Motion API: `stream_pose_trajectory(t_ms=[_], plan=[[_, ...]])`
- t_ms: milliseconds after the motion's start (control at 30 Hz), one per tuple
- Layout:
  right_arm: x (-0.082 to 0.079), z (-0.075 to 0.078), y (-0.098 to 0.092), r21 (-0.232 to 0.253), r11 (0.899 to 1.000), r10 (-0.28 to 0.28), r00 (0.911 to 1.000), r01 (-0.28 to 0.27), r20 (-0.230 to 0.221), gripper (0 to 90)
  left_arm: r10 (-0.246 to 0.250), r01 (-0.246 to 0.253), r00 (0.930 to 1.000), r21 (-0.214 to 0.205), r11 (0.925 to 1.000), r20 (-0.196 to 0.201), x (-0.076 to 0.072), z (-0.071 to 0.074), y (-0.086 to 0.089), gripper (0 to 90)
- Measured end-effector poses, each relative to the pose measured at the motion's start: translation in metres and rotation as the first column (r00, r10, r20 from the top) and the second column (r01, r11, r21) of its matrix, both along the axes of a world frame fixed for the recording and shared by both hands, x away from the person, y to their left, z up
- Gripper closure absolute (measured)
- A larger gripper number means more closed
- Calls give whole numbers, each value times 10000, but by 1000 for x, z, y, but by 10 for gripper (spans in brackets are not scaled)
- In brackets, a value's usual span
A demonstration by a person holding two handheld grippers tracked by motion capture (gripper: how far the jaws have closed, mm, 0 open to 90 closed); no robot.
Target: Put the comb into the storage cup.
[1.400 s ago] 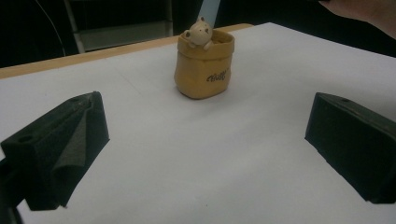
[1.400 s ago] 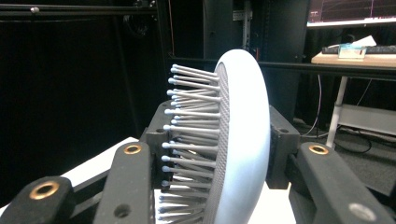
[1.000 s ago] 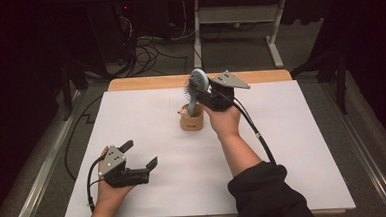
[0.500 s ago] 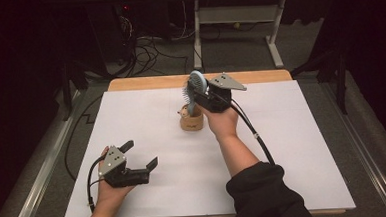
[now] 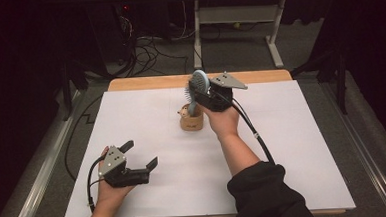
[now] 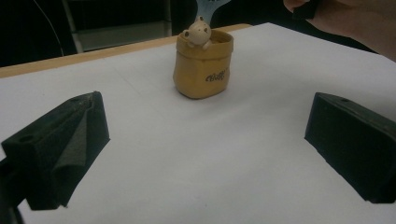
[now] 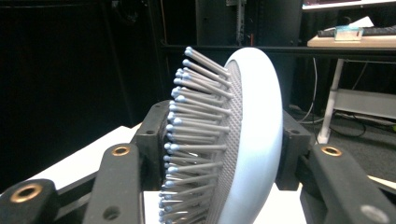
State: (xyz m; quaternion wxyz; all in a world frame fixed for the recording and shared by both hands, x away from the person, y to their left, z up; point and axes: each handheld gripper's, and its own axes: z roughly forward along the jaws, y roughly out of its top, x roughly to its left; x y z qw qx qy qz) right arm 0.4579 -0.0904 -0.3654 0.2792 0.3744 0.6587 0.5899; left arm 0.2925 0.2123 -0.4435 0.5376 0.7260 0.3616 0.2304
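Jaws flank a pale blue, bristled hairbrush (image 7: 243,140), standing upright.

table: white sheet (image 5: 303,148) | wooden edge (image 5: 144,83) | floor: cables (image 5: 150,48) | white desk frame (image 5: 236,16) behind

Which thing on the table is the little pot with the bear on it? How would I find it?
Look at the white sheet covering the wooden table. Near its far middle stands a small tan sack-shaped pot with a cream bear peeking over its rim. A pale blue hairbrush sticks up out of it, beside the right gripper.
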Motion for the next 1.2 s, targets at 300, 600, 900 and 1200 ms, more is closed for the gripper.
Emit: stream_pose_trajectory(t_ms=[300, 600, 900, 1200], plan=[[3, 1, -5, -75, 9996, -274, 9992, 272, -290, 451, -6, 6, 10000, -6, 10000, -48, 1, -1, -1, 10], [6, 1, -10, -58, 9988, -490, 9976, 487, -497, 408, -32, 32, 10000, 10, 10000, -46, 1, -1, -1, 10], [9, 1, -15, -55, 9981, -613, 9950, 611, -794, 277, -85, 85, 9999, 12, 10000, -66, 1, -1, -1, 10], [8, 2, -19, -177, 9970, -762, 9924, 748, -962, 216, -137, 138, 9998, 39, 9999, -107, 1, -1, -1, 11]])
